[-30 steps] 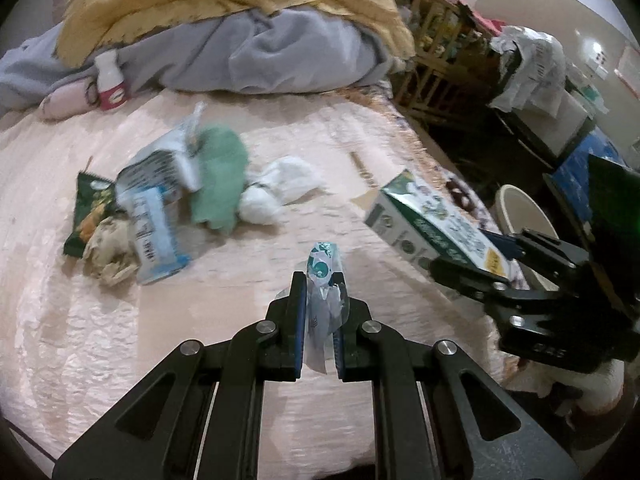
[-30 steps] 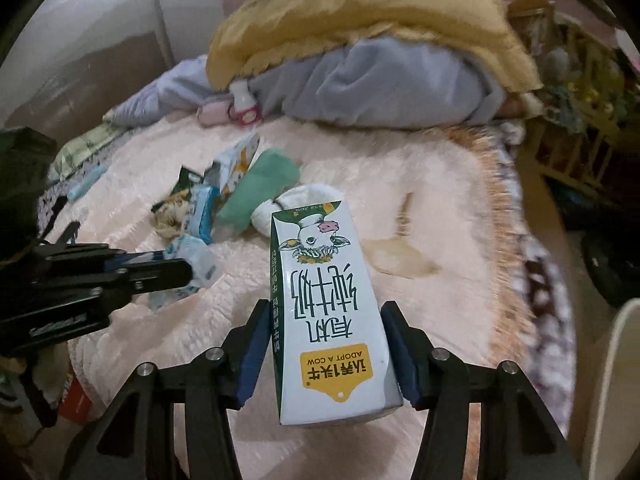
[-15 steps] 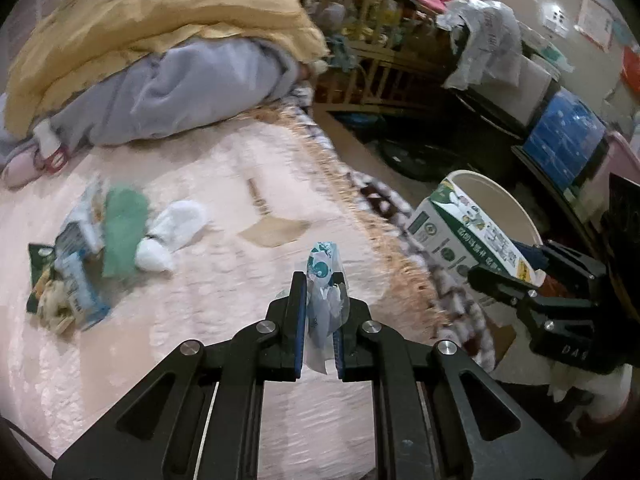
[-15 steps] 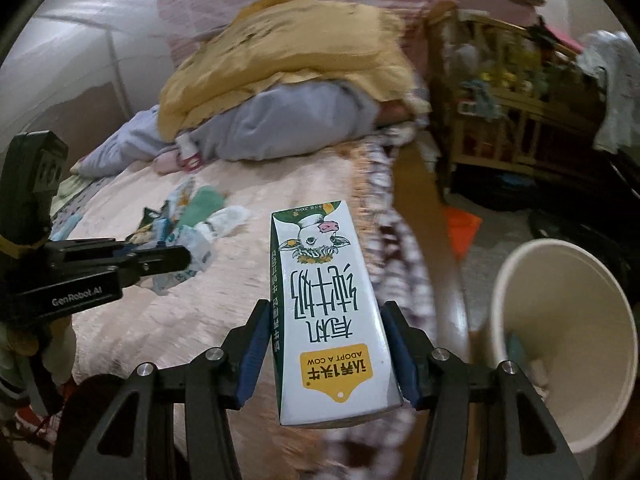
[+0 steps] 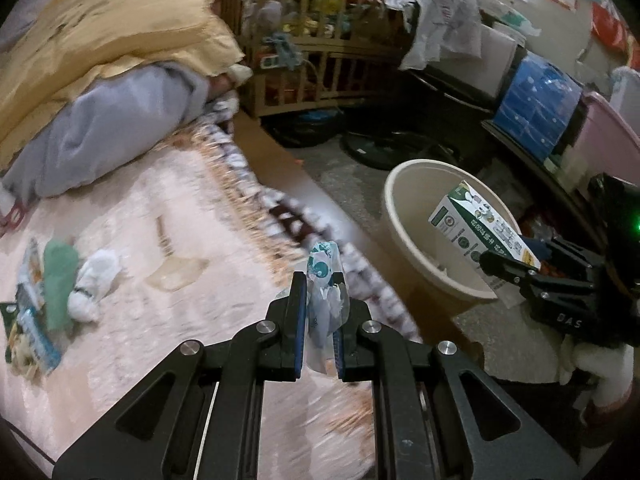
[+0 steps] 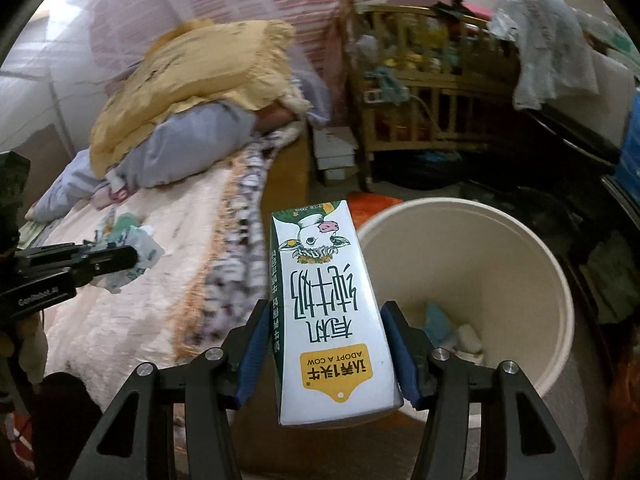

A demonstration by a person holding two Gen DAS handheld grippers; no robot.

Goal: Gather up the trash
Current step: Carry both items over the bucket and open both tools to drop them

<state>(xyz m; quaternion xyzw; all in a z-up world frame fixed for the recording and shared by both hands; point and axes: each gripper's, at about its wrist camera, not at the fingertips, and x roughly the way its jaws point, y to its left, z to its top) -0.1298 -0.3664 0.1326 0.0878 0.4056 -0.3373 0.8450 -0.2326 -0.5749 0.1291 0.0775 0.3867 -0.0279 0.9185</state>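
Observation:
My left gripper [image 5: 321, 292] is shut on a crumpled white and teal plastic wrapper [image 5: 325, 276], held over the fringed edge of the bed. My right gripper [image 6: 328, 344] is shut on a white and green milk carton [image 6: 326, 304] with a cow print, held beside the rim of a cream trash bin [image 6: 520, 248]. From the left wrist view the carton [image 5: 480, 224] hangs over the bin [image 5: 404, 208]. More trash lies on the bed: snack packets [image 5: 28, 320], a green pouch [image 5: 60, 280] and a white wad [image 5: 94, 282].
The bin holds a few bits of trash [image 6: 456, 332]. A yellow and grey quilt [image 5: 100, 80] is piled at the head of the bed. A wooden crib [image 5: 320, 56], draped clothes [image 5: 440, 12] and blue boxes [image 5: 536, 108] crowd the floor beyond.
Both grippers have swung right, from over the bed to its edge and the bin, each keeping its hold. The bin has come into view.

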